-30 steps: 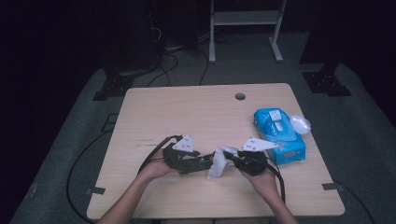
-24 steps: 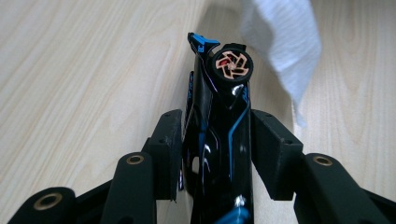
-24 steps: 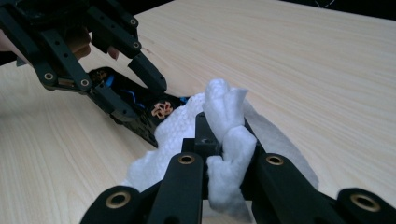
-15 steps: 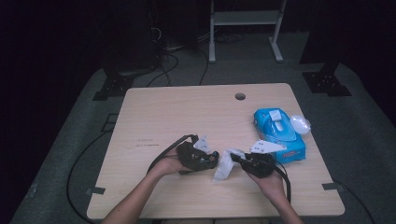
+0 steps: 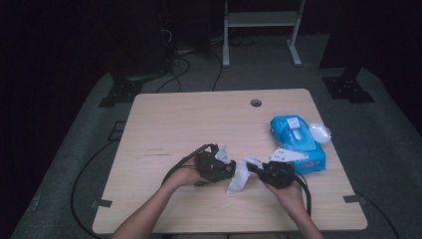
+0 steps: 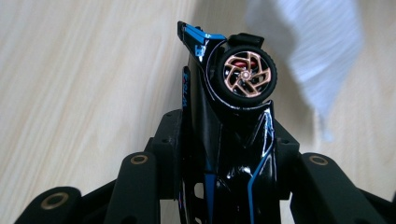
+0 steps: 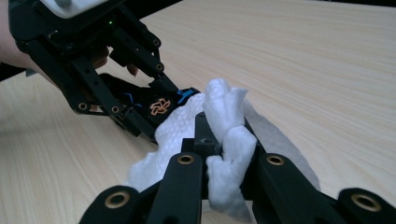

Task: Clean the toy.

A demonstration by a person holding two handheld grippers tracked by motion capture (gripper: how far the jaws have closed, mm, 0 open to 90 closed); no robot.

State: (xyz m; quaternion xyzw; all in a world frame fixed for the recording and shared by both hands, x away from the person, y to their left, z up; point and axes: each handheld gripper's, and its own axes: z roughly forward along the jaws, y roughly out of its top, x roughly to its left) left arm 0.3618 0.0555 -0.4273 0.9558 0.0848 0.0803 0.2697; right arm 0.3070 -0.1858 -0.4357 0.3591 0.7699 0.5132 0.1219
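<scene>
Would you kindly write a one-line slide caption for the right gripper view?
Right tongs clamp a white wipe against the black toy car held by the left tongs.

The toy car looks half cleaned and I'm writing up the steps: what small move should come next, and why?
Probably draw the white wipe, clamped in the right tool, along the toy car toward its copper wheel. The left tool grips the car by its body, and the wipe already rests against the car's side.
</scene>
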